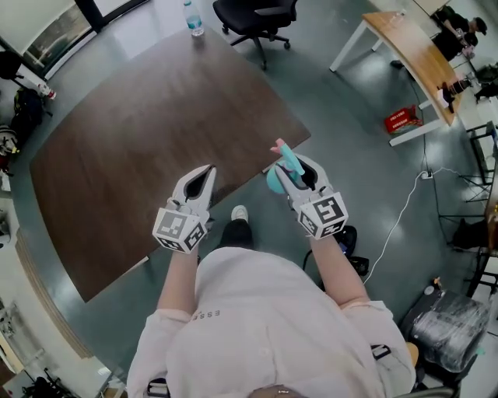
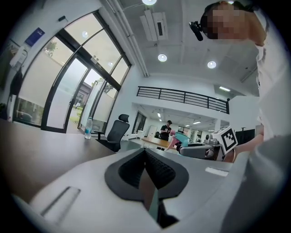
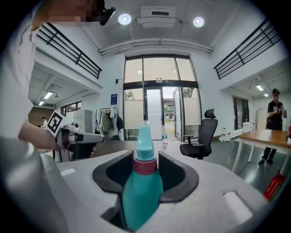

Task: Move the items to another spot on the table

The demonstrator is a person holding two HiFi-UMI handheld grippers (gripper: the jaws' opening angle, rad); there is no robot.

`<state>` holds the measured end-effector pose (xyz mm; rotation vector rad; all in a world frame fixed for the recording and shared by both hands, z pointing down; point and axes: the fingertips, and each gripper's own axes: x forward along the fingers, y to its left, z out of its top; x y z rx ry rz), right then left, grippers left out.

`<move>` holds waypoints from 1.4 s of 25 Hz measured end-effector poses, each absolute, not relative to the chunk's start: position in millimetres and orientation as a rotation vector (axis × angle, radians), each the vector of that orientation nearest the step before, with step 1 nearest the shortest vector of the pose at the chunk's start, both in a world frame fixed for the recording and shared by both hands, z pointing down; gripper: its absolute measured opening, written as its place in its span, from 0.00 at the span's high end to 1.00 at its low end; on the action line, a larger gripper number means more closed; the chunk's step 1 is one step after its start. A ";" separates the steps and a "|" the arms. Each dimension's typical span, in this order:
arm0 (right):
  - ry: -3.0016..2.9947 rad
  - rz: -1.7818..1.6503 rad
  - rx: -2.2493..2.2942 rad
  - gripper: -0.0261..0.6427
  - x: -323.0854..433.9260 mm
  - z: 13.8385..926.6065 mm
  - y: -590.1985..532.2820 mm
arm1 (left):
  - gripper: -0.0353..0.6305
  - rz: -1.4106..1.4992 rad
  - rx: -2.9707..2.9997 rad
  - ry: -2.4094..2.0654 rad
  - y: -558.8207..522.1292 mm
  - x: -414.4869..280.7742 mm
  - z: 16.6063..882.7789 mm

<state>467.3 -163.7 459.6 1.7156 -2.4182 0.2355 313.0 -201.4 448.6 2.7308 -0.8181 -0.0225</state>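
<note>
Head view: a person in a white top held both grippers over the near edge of a dark brown surface (image 1: 156, 132). The right gripper (image 1: 296, 172) carried a teal bottle (image 1: 288, 161) in the air, clear of the surface. The left gripper (image 1: 208, 172) carried nothing. A water bottle (image 1: 194, 17) stood at the far edge.

Left gripper view: its fingers (image 2: 132, 169) were pressed together, empty.

Right gripper view: the fingers (image 3: 178, 175) clenched the teal bottle's body below its pink-banded neck.

black office chair (image 1: 257, 17), red box (image 1: 402, 120) on floor (image 1: 342, 155)
</note>
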 end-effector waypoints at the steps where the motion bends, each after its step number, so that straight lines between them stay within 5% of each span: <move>1: -2.414 0.243 1.725 0.72 474.9 460.0 -173.5 | 0.94 -0.024 2.732 -0.822 -212.8 319.2 448.3; 35: -2.688 0.201 1.223 0.72 517.2 533.9 -435.9 | 0.94 -0.019 2.463 -1.369 -398.8 357.7 502.7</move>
